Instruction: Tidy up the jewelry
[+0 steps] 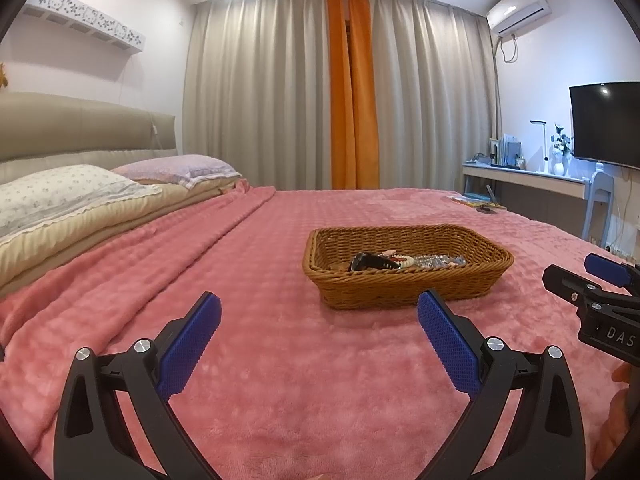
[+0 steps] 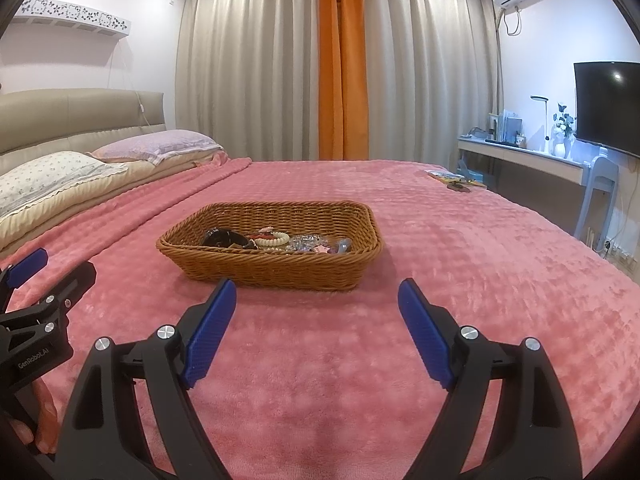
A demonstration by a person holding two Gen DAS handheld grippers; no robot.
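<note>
On a bed covered by a pink fleece blanket point(image 1: 280, 360) sits a shallow brown wicker basket point(image 2: 276, 268), roughly in the middle of the mattress and just ahead of both grippers. Jewelry point(image 2: 276, 240) lies heaped on its floor: a dark bangle point(image 2: 224, 237), a cream beaded bracelet point(image 2: 274, 239), and a tangle of clear, pink and blue pieces too small to tell apart. Nearest the camera, the left gripper point(image 1: 319, 336) hangs over bare blanket with its blue-padded jaws spread wide and nothing between them. Likewise, the right gripper point(image 2: 316, 320) is released, jaws wide apart and empty, the basket just beyond its tips. Neither touches the basket. Pillows point(image 1: 80, 192) and a padded headboard lie to the left. Grey curtains with an orange strip point(image 1: 352, 92) hang behind, and a desk and a dark screen point(image 2: 608, 104) stand at the right.
</note>
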